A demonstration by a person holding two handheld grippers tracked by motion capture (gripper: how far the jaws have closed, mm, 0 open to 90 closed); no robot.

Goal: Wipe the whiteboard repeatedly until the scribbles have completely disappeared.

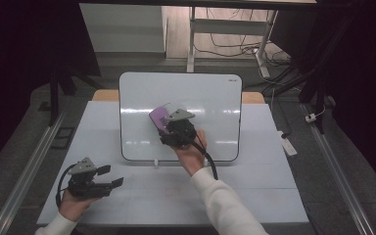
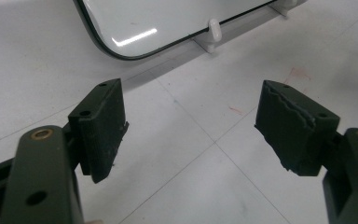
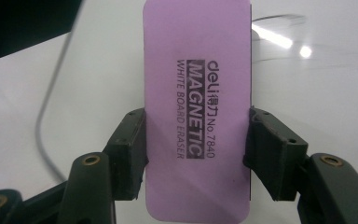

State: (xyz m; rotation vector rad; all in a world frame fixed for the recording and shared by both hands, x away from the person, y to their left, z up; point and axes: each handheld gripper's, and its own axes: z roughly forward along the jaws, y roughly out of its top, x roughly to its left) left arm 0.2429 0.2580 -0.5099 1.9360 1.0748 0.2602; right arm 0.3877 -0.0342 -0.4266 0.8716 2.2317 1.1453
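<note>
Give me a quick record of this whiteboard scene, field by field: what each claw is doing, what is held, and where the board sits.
right claw: shut on the eraser, gripping its two long sides
eraser: purple whiteboard eraser, over the whiteboard's face
whiteboard: white, black-edged, propped up on small white feet on the table
left claw: open, nothing between its jaws, low over the table in front of the board's lower left corner
table: white top, faint red marks near the front
</note>
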